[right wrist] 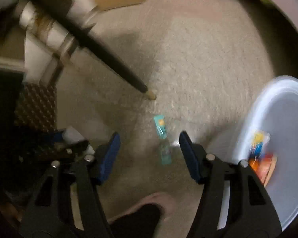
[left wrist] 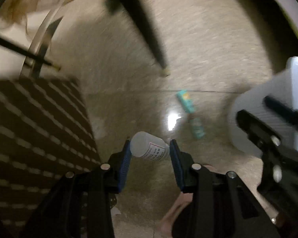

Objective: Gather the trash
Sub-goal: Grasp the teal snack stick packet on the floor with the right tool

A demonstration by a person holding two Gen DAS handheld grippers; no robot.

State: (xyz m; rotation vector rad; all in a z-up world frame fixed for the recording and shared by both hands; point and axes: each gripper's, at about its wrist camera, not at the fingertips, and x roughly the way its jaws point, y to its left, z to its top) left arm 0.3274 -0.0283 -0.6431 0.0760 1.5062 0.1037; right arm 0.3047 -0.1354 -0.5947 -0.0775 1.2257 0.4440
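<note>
Colourful wrappers [right wrist: 262, 154], seemingly, inside bin [right wrist: 288, 103]

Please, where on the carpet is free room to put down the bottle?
Bare carpet lies beyond the teal wrapper, between the chair leg and the white bin. It is crowded near the wrapper, by the bin, and left by the patterned mat.

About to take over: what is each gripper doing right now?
Left gripper: shut on the small white bottle.
Right gripper: open, empty, above the teal wrapper on the carpet.
</note>
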